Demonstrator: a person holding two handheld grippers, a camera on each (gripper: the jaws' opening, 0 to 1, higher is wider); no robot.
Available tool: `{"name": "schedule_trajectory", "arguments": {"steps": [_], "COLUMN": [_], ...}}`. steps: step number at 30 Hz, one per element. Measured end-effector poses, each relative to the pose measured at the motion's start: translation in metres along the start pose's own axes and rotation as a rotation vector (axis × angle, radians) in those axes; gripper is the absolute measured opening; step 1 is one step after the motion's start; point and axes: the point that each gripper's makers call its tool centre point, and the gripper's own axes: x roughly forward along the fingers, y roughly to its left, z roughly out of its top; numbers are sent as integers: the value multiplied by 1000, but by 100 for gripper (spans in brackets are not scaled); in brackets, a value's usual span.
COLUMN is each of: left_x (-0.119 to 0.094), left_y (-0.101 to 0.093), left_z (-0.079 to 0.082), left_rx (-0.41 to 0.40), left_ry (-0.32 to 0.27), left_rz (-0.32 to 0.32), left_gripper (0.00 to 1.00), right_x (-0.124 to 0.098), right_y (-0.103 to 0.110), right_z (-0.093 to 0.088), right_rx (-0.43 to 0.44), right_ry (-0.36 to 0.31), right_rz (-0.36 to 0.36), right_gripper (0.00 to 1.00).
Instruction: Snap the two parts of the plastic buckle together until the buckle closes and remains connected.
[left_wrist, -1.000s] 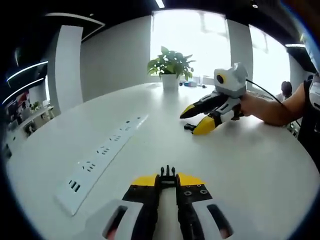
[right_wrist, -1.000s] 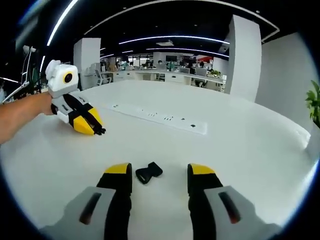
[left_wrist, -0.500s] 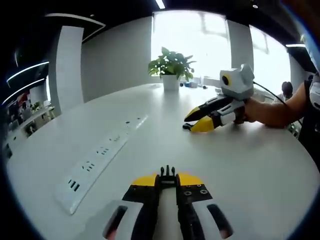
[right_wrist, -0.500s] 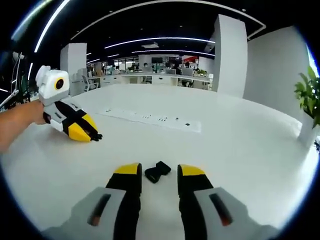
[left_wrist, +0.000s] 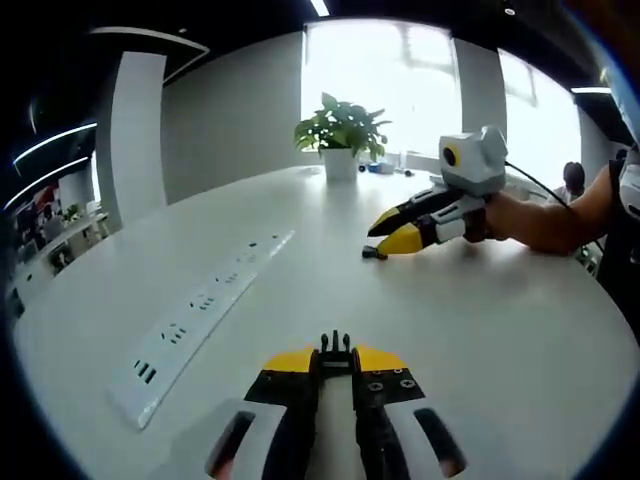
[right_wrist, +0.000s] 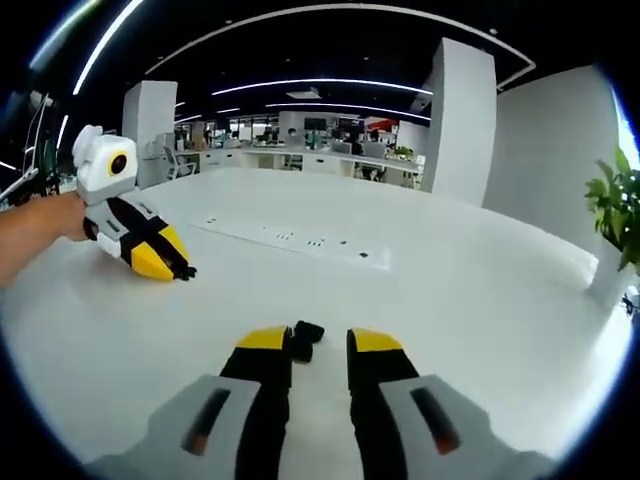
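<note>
Down at the bottom centre of the left gripper view, the left claw (left_wrist: 335, 362) has its jaws drawn together on a black pronged buckle part (left_wrist: 335, 345), whose small prongs stick up past the yellow tips. Around it spreads the white counter (left_wrist: 480, 330), with a long white power strip (left_wrist: 200, 305) running from lower left toward the middle. At upper right the right claw (left_wrist: 385, 238), held in a person's hand (left_wrist: 500, 215), points down and left with its jaws narrowed; a small black piece (left_wrist: 372, 253) lies on the counter at its tips. A potted plant (left_wrist: 340, 135) stands at the upper centre by the bright window.

Next, in the right gripper view, the right claw (right_wrist: 320, 350) rises from the bottom centre, jaws narrow, with the black buckle socket (right_wrist: 303, 338) between the yellow tips; whether they press it I cannot tell. At left the left claw (right_wrist: 182, 268) rests its closed tips on the counter (right_wrist: 480, 300), a hand (right_wrist: 35, 235) behind it. The power strip (right_wrist: 290, 240) lies across the middle.
</note>
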Motion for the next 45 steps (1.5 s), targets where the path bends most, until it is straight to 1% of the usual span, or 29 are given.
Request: {"name": "schedule_trajectory", "arguments": {"steps": [3, 4, 5, 6, 7, 8, 9, 10, 12, 17, 22, 24, 30, 36, 39, 45], "left_x": [0, 0, -1, -1, -1, -1, -1, -1, -1, -1, -1, -1, 0, 0, 0, 0], "left_y": [0, 0, 0, -1, -1, -1, -1, -1, 0, -2, -1, -1, -2, -2, -1, -2], "left_z": [0, 0, 0, 0, 0, 0, 0, 0, 0, 0, -1, -1, 0, -1, -1, -1], "left_rx": [0, -1, -1, -1, 0, 1, 1, 1, 2, 3, 0, 0, 3, 4, 4, 2], "left_ry": [-1, -2, -2, -3, -3, -2, -3, -3, -3, -3, -8, -10, -6, -8, -9, -13], "left_rz": [1, 0, -1, -2, -2, -2, -2, -2, -3, -3, -3, -4, -7, -7, -8, -11], "left_gripper": [11, 11, 11, 11, 11, 11, 11, 11, 11, 11, 11, 11, 11, 11, 11, 11], "right_x": [-1, -2, -2, -4, -5, -6, -7, -7, -6, -3, 1, 1, 4, 6, 5, 5], "right_y": [-5, -3, -1, -4, -5, -7, -9, -9, -3, 15, 17, 14, 14, 13, 13, 13], "right_z": [-1, 1, 6, 3, 5, 8, 7, 6, 4, 1, -6, -6, -7, -7, -8, -8], "right_rx": [-5, -16, -34, -26, -29, 7, 36, 39, 47, 45, 35, 14, 19, 45, 41, 29], "right_ry": [-4, -15, -46, -30, -37, -55, -43, -39, -31, -15, 11, 13, 21, 29, 31, 30], "right_rz": [-1, 18, 43, 30, 39, 44, 42, 49, 63, 97, 88, 60, 69, 79, 79, 81], "right_gripper": [21, 21, 20, 20, 20, 19, 18, 19, 19, 26, 23, 20, 21, 19, 16, 15]}}
